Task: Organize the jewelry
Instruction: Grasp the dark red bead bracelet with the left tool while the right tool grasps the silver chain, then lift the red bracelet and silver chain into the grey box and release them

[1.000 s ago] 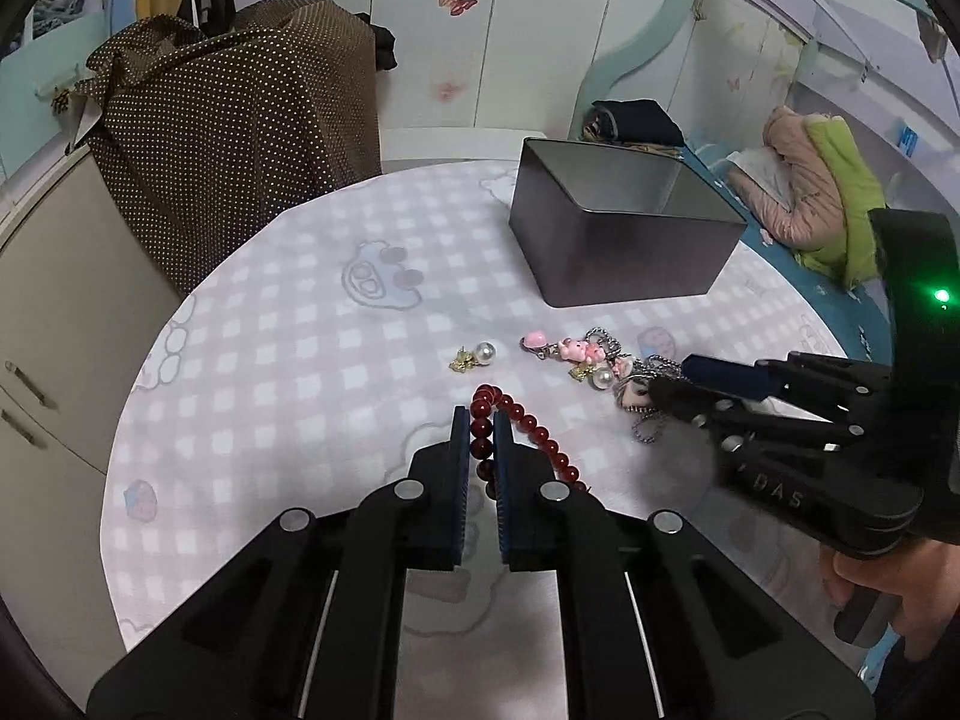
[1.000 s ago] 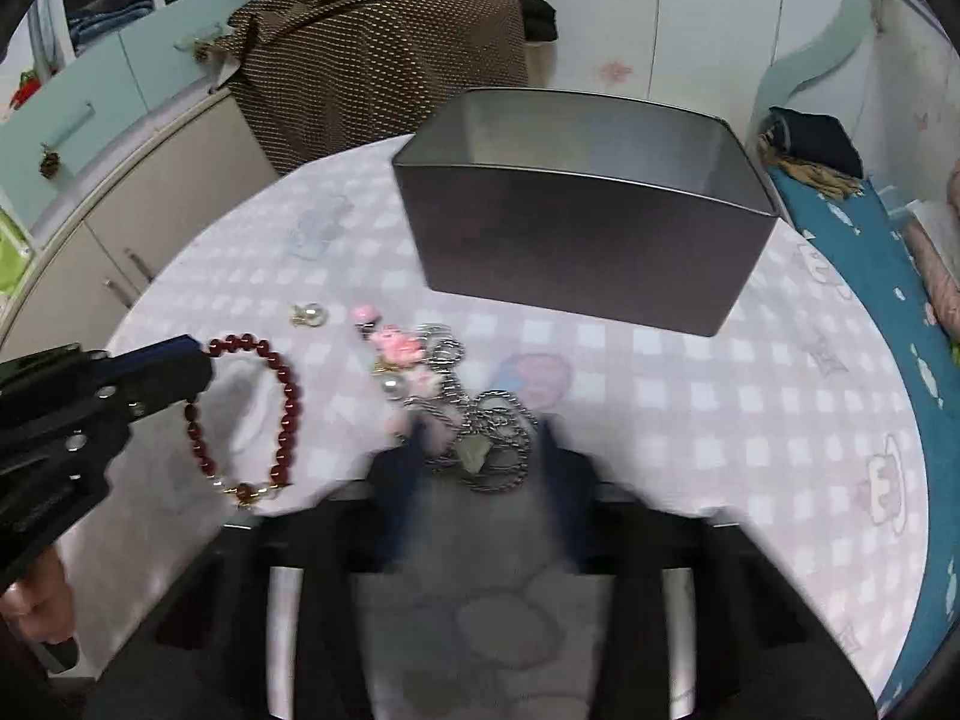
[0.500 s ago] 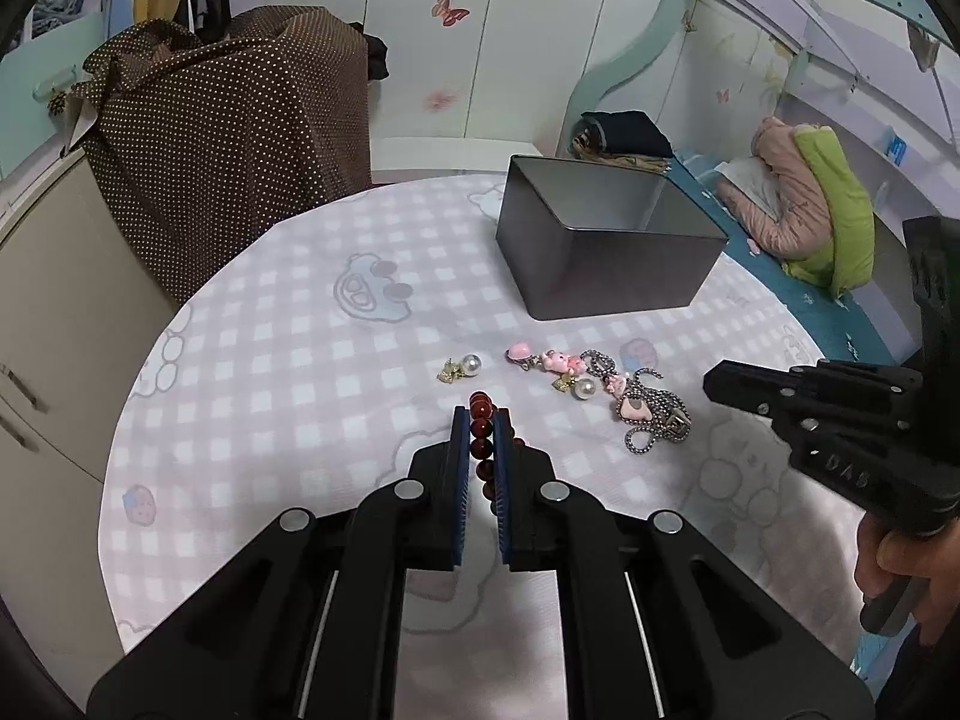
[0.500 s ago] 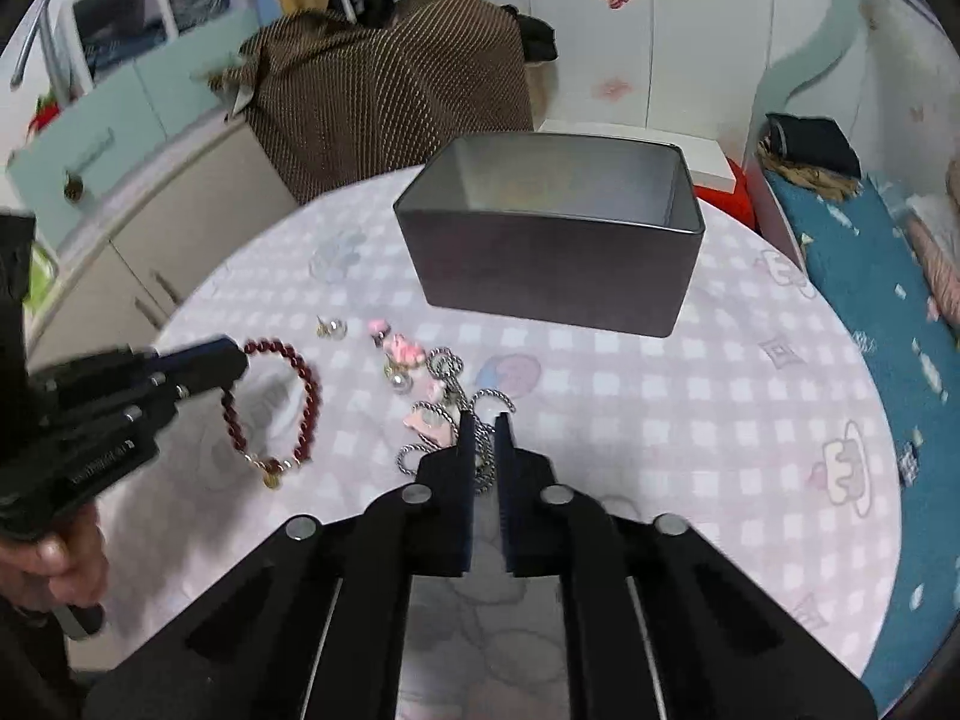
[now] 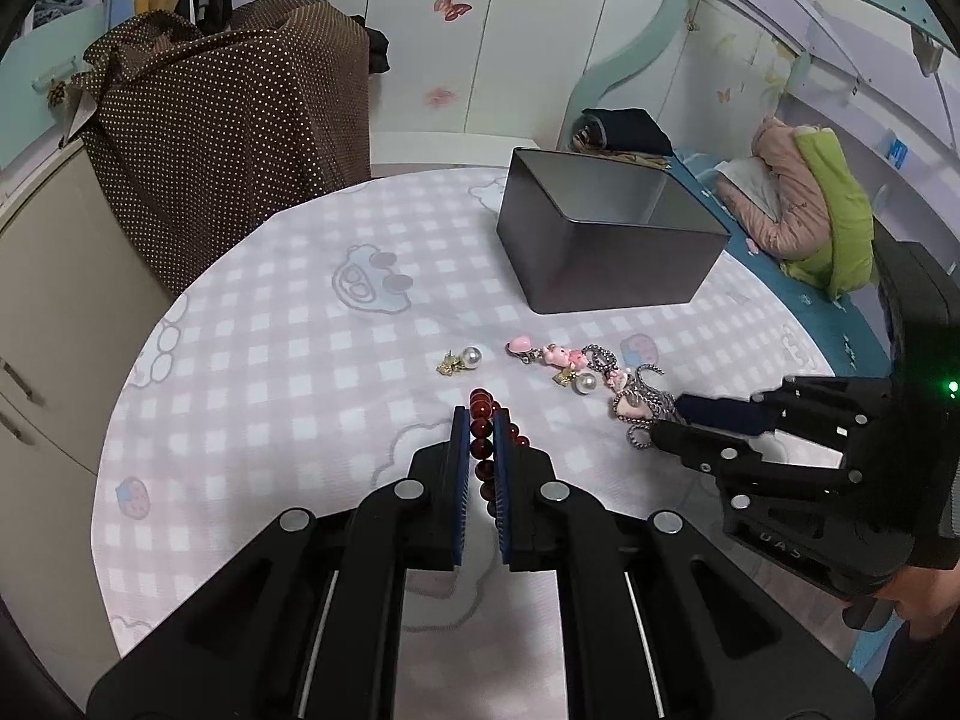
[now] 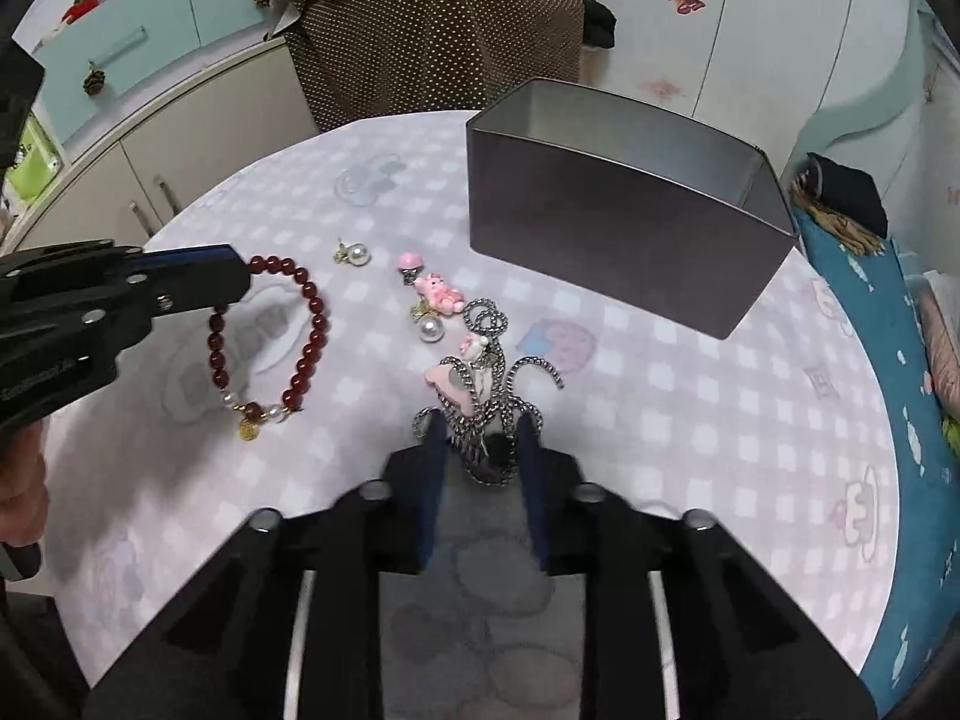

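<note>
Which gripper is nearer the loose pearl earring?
Left. The left gripper, shut on the red bead bracelet, sits just beside the pearl earring; the right gripper is farther, over the silver chain.

Pastel check under bright trinkets

Pink-and-white checked tablecloth (image 6: 690,420); dark red bead bracelet (image 6: 312,324); grey metal box (image 6: 606,240); brown white-dotted cloth (image 6: 432,36) far behind.
</note>
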A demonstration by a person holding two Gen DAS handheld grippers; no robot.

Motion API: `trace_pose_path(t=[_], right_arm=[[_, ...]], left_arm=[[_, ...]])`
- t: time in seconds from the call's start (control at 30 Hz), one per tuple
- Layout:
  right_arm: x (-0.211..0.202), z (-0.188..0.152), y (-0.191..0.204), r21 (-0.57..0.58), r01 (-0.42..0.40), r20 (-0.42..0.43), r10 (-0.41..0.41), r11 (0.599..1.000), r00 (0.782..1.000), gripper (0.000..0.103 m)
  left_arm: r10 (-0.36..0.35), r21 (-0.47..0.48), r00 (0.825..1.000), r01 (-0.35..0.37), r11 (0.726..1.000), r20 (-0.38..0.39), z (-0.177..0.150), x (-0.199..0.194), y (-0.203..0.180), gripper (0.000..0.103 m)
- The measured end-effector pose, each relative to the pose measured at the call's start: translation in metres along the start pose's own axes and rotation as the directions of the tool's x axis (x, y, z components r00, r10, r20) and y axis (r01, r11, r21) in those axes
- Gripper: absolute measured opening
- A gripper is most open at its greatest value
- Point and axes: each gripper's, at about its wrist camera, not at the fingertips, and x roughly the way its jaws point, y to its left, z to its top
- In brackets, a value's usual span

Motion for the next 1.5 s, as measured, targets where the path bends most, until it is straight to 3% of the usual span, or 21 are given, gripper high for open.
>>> trace_pose_path(t=[0.23,0.5,0.8,1.27,1.4,1.5], right_arm=[[-0.031,-0.004,-0.009,0.071,-0.077,0.063,0.073,0.994,0.995,0.016],[-0.077,0.012,-0.031,0.148,-0.189,0.203,0.158,0.971,0.966,0.016],[-0.115,0.043,-0.034,0.108,-0.175,0.287,0.138,0.979,0.948,0.016],[-0.170,0.111,-0.053,0.073,-0.111,0.431,0.068,0.991,0.900,0.016],[-0.165,0.131,-0.065,0.103,-0.083,0.429,0.031,0.991,0.903,0.016],[-0.151,0.142,-0.076,0.135,-0.066,0.399,0.006,0.989,0.917,0.016]], left_arm=[[-0.001,0.002,1.000,0.001,1.000,0.006,0.000,-0.003,-0.001,0.008],[-0.024,0.010,0.999,0.023,1.000,0.033,0.006,-0.014,-0.005,0.008],[-0.080,0.046,0.991,0.075,0.996,0.106,0.034,-0.046,-0.008,0.008],[-0.131,0.142,0.952,0.094,0.985,0.276,0.132,-0.100,-0.032,0.008],[-0.150,0.148,0.951,0.113,0.983,0.272,0.156,-0.092,-0.044,0.008],[-0.176,0.150,0.954,0.143,0.978,0.242,0.171,-0.079,-0.052,0.008]])
